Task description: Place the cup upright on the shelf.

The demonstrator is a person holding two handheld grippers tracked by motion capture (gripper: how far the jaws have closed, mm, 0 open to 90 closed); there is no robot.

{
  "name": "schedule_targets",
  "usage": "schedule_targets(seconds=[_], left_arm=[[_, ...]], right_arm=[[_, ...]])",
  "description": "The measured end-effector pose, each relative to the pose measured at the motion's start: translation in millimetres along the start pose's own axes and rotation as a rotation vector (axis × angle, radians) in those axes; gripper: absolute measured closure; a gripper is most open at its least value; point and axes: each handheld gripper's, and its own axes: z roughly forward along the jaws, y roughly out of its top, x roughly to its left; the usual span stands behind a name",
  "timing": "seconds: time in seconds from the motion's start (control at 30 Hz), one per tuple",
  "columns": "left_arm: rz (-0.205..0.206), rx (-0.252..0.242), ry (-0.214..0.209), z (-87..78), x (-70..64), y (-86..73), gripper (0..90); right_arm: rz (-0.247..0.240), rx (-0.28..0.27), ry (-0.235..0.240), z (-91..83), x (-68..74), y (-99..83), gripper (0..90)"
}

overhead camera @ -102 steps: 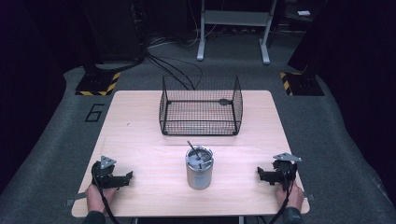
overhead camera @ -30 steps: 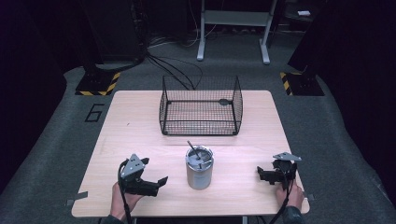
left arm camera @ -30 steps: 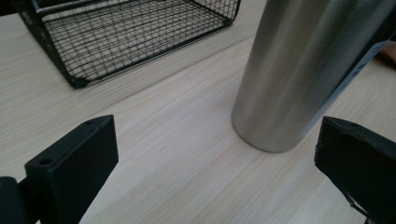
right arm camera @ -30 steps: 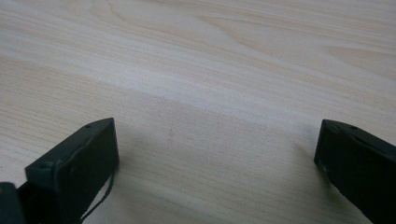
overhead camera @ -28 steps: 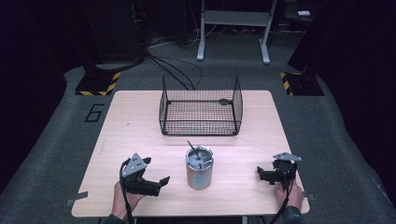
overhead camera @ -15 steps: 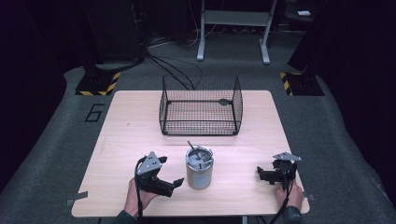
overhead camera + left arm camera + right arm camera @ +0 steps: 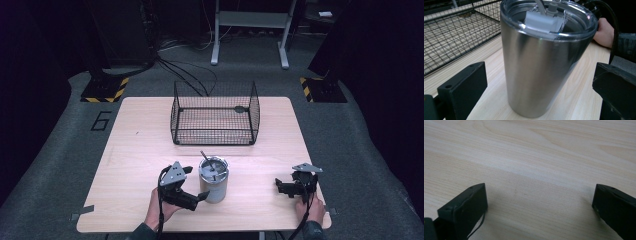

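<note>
Clearly spread wide, left tongs [image 7: 199, 196], low over the pale wooden table [image 7: 140, 150], with one black jaw on either side of the brushed-steel tumbler with a clear plastic lid [image 7: 536, 62]. Gripping nothing as yet: a gap of bare wood on each side in the left gripper view. Brought in level and low, probably to take the straight lower wall rather than the wider, slippery rim. Standing upright, that tumbler, near the front edge and about midway across the table, just in front of the black wire mesh basket [image 7: 215, 135], which sits open-topped behind it, a likely place to drop it.

Likewise open and empty, right tongs [image 7: 282, 187], resting on the table well off to the right and pointing inward, apparently parked out of the way so the left can work alone.

Hard to make out: the thin grey rod [image 7: 205, 157] rising through the lid, straw or stirrer, cut off at the top of the left gripper view. Impossible to tell whether there is liquid inside, through opaque steel. Unclear too, the small dark thing on the basket's far rim [image 7: 241, 108].
</note>
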Motion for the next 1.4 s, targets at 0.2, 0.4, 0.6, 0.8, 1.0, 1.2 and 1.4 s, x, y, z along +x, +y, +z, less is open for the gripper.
schedule_targets(seconds=[0.2, 0.4, 0.6, 0.8, 1.0, 1.2, 1.4], left_arm=[[-0.012, -0.035, -0.003, 8.5, 1.3, 1.8, 0.0], [0.001, -0.043, -0.013, 20.4, -0.3, 3.7, 0.0], [-0.008, -0.059, -0.015, 26.9, -2.1, 1.2, 0.0], [-0.001, -0.079, 0.002, 36.8, -1.6, -2.5, 0.0], [0.009, -0.107, 0.025, 44.3, -4.1, -4.8, 0.0], [0.005, -0.122, 0.042, 50.2, -7.0, -6.1, 1.0], [0.012, -0.123, 0.062, 56.7, -8.2, -5.9, 0.9]], right_arm=[[0.000, 0.000, 0.000, 0.0, 0.0, 0.0, 0.0], [-0.001, 0.000, 0.000, 0.0, 0.1, 0.0, 0.0], [0.000, -0.001, -0.001, 0.0, 0.2, 0.0, 0.0], [-0.002, 0.000, 0.000, -0.1, 0.0, 0.0, 0.0], [0.002, -0.001, -0.002, -0.1, 0.3, 0.1, 0.0], [0.001, -0.002, -0.001, 0.0, 0.3, 0.0, 0.0], [-0.001, -0.001, -0.001, -0.1, 0.1, 0.0, 0.0]])
